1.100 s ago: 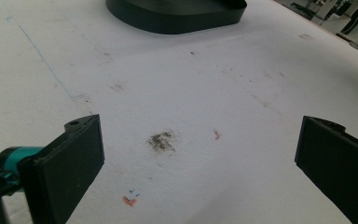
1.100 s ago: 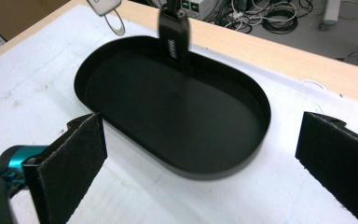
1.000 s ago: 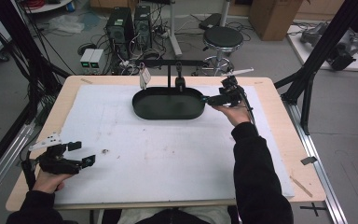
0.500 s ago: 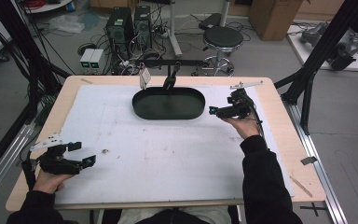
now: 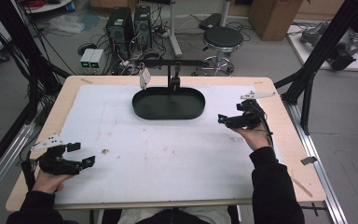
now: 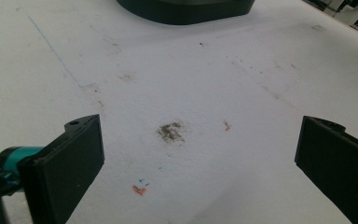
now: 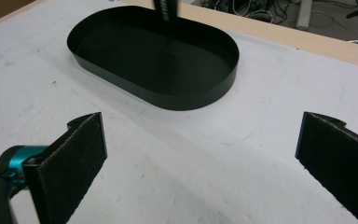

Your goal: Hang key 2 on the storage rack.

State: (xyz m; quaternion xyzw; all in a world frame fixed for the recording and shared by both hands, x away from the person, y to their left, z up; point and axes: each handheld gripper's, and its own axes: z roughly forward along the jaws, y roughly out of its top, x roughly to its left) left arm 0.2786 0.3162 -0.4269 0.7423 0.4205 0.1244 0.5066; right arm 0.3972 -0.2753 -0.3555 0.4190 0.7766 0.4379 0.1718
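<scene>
A black oval tray sits at the far middle of the white sheet, and in the right gripper view the tray lies empty ahead. A black post rises from its back edge with a crossbar and a hanging white tag. My right gripper hovers open to the right of the tray, pointing at it, jaws wide apart with nothing between them. At the near left corner my left gripper rests open, and its jaws frame bare sheet.
A small dark smudge marks the white sheet just right of the left gripper, seen close as a smudge. The wooden table edge runs along the right. A stool and computers stand beyond the table.
My right gripper has pulled back from the post at the tray's back edge, moving right and toward the person. The left gripper has stayed put.
</scene>
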